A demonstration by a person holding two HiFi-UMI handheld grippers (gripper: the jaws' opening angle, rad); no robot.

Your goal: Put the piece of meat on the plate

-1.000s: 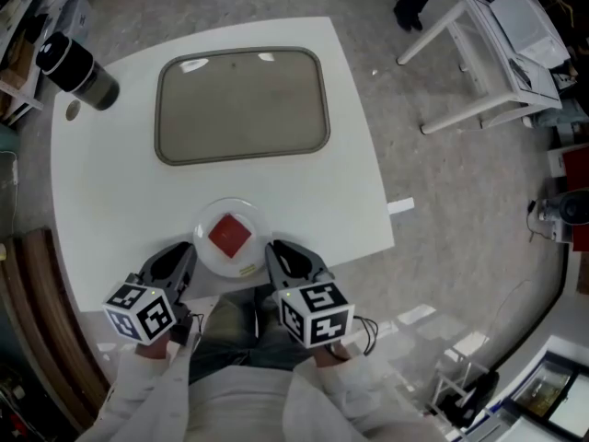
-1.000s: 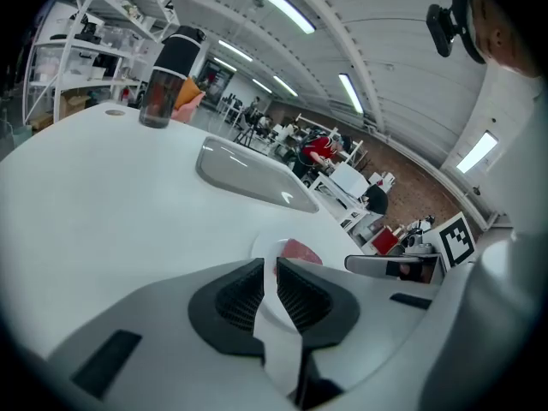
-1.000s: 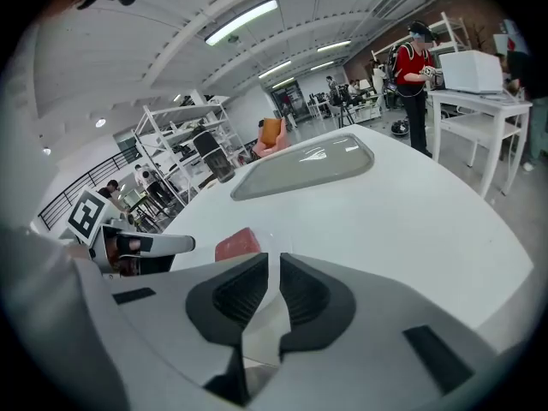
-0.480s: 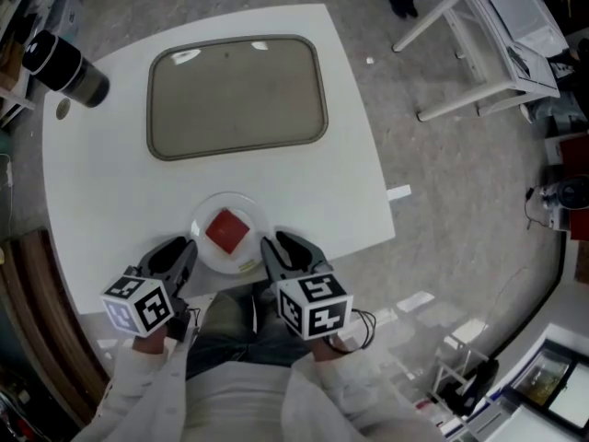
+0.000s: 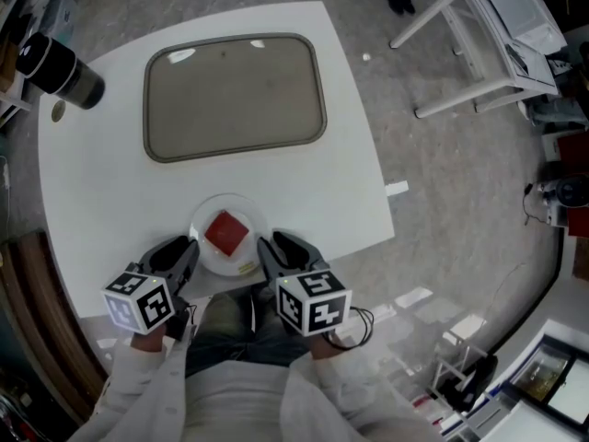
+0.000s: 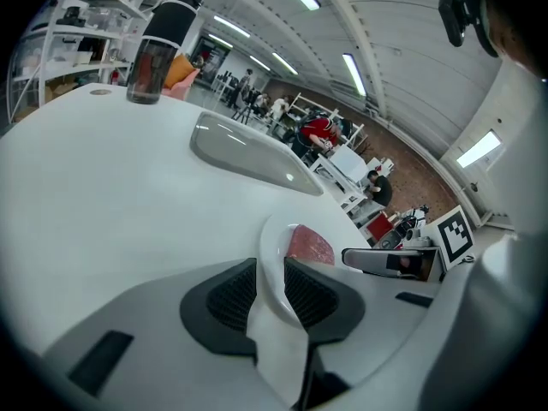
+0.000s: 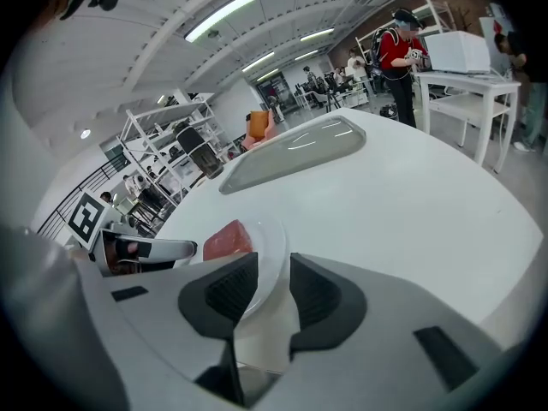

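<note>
A red square piece of meat lies in the middle of a small white plate at the near edge of the white table. My left gripper is shut on the plate's left rim and my right gripper on its right rim. In the left gripper view the plate rim stands between the black pads, with the meat just beyond. The right gripper view shows the same: the plate rim sits between the pads, and the meat is to the left.
A large grey tray lies empty on the far half of the table. A dark bottle stands at the far left corner. A white rack stands on the floor to the right. My lap is just below the table edge.
Only the head camera has shifted slightly. Both grippers and the plate with the meat stay where they were.
</note>
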